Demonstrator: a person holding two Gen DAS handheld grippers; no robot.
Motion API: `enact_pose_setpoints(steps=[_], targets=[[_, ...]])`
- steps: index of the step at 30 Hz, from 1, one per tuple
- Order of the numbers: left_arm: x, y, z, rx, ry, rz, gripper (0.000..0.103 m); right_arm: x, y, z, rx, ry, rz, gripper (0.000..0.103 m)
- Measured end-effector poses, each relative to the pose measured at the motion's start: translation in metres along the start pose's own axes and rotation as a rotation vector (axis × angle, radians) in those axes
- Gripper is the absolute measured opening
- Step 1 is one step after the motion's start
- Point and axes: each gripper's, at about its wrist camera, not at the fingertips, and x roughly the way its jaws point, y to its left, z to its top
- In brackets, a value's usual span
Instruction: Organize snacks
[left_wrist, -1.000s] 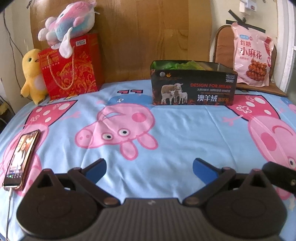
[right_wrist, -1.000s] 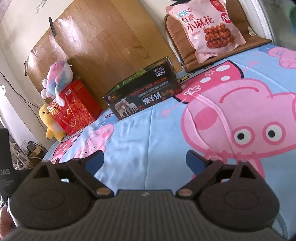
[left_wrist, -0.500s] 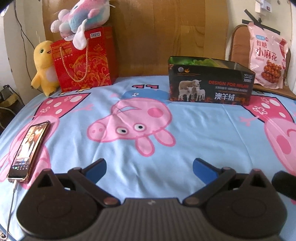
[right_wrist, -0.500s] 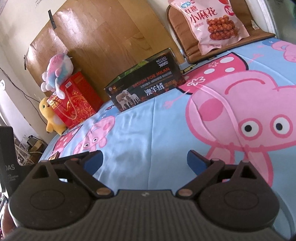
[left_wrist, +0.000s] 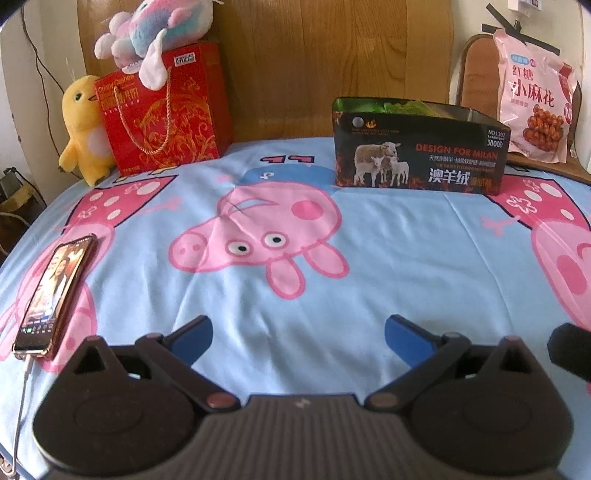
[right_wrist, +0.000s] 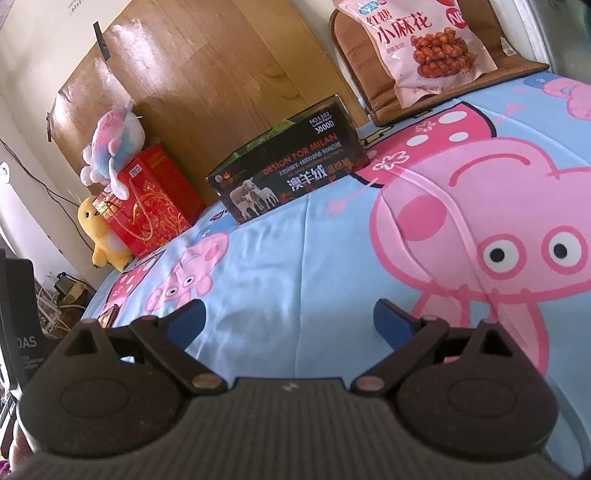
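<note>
A black open box (left_wrist: 419, 158) with sheep pictures stands on the far side of the blue pig-print sheet (left_wrist: 388, 258); green packets show inside its top. It also shows in the right wrist view (right_wrist: 291, 173). A pink snack bag (left_wrist: 535, 96) leans on a brown cushion at the far right, also in the right wrist view (right_wrist: 421, 48). My left gripper (left_wrist: 298, 332) is open and empty, low over the sheet, well short of the box. My right gripper (right_wrist: 290, 317) is open and empty, also well short of the box.
A red gift bag (left_wrist: 162, 110) with a pastel plush (left_wrist: 155, 33) on it and a yellow plush (left_wrist: 83, 125) stand at the far left. A phone (left_wrist: 55, 291) on a cable lies at the left. A wooden headboard (left_wrist: 332, 66) backs the bed.
Both views have shifted slightly; the left view has panned left, so the box and snack bag sit further right in it. Both grippers stay open and empty.
</note>
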Motion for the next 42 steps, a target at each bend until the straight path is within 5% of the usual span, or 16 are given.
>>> enact_pose_setpoints(steps=[23,42], targets=[[0.004,-0.0023,-0.0029,-0.004,0.056,-0.044,0.103,0.0004,-0.0014,-0.0003,0.003,0.003,0.005,0.099],[-0.0057,-0.0037,-0.0024,-0.008,0.025,-0.067,0.103,0.0,-0.002,-0.0008,0.003,-0.002,0.001,0.099]])
